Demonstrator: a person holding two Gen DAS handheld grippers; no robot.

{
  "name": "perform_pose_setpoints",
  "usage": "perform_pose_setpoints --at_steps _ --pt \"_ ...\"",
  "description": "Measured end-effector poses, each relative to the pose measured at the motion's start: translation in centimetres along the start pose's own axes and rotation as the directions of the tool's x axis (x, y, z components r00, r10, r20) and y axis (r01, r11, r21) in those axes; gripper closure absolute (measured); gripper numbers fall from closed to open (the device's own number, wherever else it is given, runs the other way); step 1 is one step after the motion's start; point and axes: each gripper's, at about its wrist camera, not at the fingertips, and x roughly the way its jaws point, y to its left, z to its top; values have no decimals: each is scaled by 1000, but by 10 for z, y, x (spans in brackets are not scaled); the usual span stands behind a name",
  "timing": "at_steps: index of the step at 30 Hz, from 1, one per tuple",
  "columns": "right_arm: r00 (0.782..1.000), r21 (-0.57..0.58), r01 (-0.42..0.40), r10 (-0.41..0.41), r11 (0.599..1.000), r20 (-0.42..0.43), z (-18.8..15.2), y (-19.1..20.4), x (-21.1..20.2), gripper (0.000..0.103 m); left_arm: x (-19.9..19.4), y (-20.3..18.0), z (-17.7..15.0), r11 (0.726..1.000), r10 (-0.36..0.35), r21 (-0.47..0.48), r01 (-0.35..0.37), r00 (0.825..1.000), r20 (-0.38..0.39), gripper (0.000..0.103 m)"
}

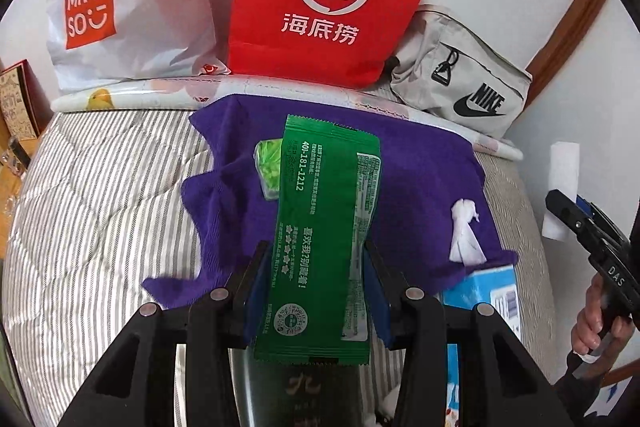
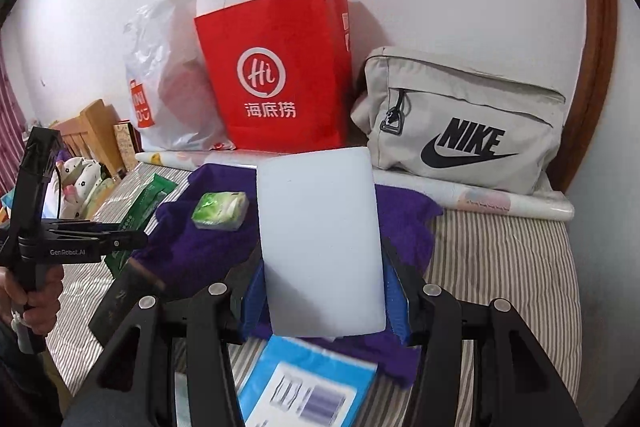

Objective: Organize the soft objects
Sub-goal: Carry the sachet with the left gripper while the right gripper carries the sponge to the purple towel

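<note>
So I've got both grippers loaded over the bed (image 1: 100,179) right now, and I'm using the purple cloth (image 1: 424,163) spread on the striped cover as my reference for everything. Behind the cloth, against the wall, sit the red paper bag (image 2: 276,75), the white plastic bag (image 2: 168,87) and the grey Nike pouch (image 2: 464,123). At the cloth's near edge there's a blue box (image 1: 486,287), and on the cloth itself a small green tissue pack (image 2: 220,210) plus a crumpled white tissue (image 1: 464,231). My left gripper (image 1: 316,291) has its jaws clamped on a long green sachet (image 1: 328,223), which stands up above the cloth's near side; my right gripper (image 2: 322,287) is closed around a white foam block (image 2: 320,243), held upright over the cloth's middle. What worries me: the sachet is slick film and only its lower part is pinched, so I reckon a quick swing could let it slide out or flop sideways. The foam is squishy, so squeezing harder probably just deforms it and it springs free on release. Also both grippers sit pretty close, and a careless move could knock them together or drag the cloth.
</note>
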Motion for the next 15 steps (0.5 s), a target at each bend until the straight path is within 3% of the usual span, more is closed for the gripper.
perform_pose_setpoints --at_steps 15 --pt "994 -48 -10 4 999 -110 25 -14 86 52 50 19 23 1000 -3 -31 1 998 -57 61"
